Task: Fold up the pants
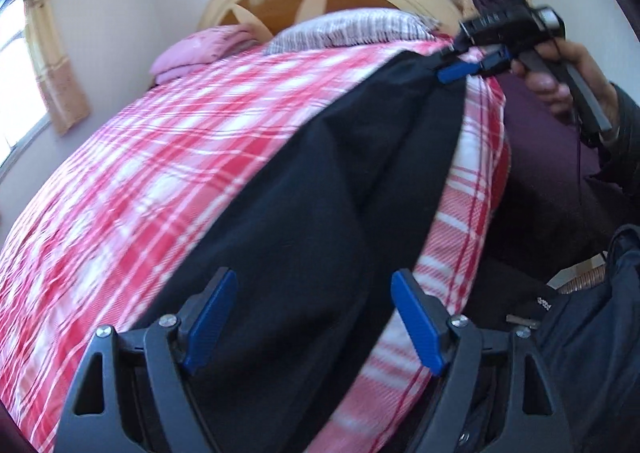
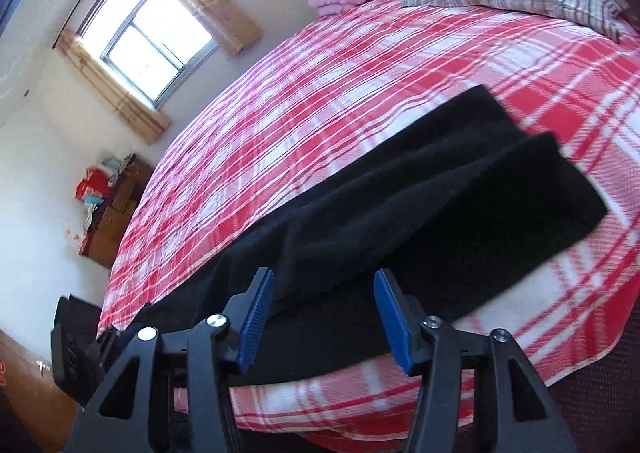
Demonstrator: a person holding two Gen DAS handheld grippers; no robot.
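Pants (image 2: 420,213): black, lying long near the edge of the checked bed cover (image 2: 360,73); legs laid one on the other, one cuff showing past the other.
Left gripper (image 1: 312,321): jaws wide, over the cloth, pinching nothing.
Right gripper (image 2: 324,321): jaws part open, nothing pinched.
Done, by my reading: lengthwise fold.
Left: crosswise folds, tidying.

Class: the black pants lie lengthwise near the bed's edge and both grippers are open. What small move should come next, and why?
Probably lower the right gripper and close its fingers on the pants end below it: both grippers look open, holding nothing, and the pants lie long, apparently folded lengthwise only.
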